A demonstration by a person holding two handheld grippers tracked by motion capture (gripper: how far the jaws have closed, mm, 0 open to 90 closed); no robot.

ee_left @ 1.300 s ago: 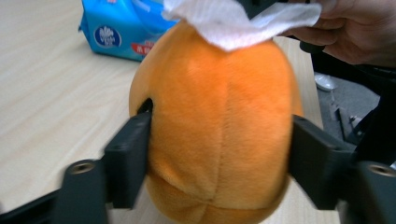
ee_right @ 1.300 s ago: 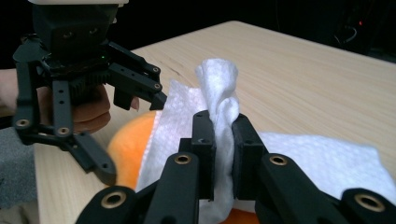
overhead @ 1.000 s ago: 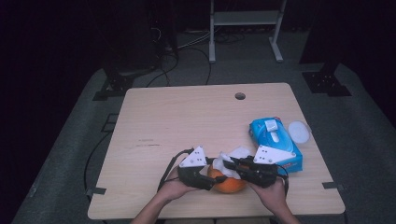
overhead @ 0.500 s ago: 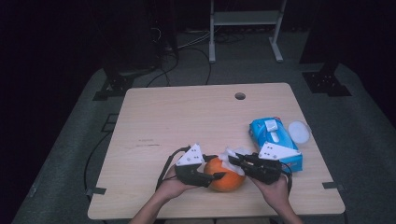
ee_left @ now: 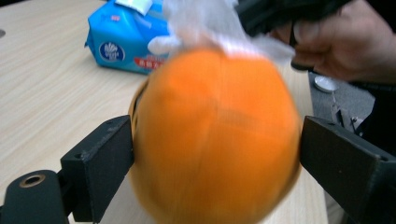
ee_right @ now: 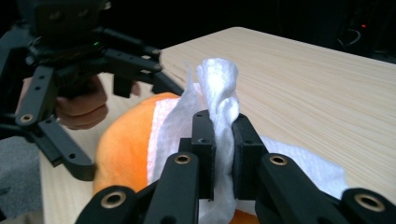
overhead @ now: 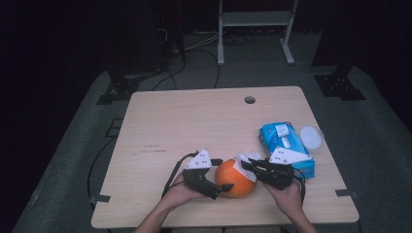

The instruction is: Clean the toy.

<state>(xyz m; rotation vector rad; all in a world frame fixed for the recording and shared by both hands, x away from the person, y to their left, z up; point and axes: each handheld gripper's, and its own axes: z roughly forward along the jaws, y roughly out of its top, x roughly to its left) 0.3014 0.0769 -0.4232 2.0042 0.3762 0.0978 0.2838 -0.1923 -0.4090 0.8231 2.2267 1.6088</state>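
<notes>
We are in the middle of wiping the orange ball [overhead: 236, 178], which sits near the table's [overhead: 194, 121] front edge, between our two hands. The right gripper [ee_right: 223, 140] has its jaws clenched on a bunched white wet wipe [ee_right: 219, 88], and the wipe drapes over the ball's top and right shoulder, at about 1 o'clock in the high view. The left gripper [ee_left: 210, 163] has just been opening: its jaws now stand wide, one on each flank of the ball at 9 and 3 o'clock in its own view. The ball sits between them, but with blur at the edges we cannot be sure whether the pads [ee_left: 105, 161] touch it; we judge them released, not pressing.

The blue pack of wet wipes [overhead: 286, 148] lies just beyond the right gripper, at 2 o'clock from the ball, with its round lid [overhead: 311, 137] beside it.

Next, we judge, the left gripper must steady or re-clamp the ball, else it may roll as the right one drags the wipe across
</notes>
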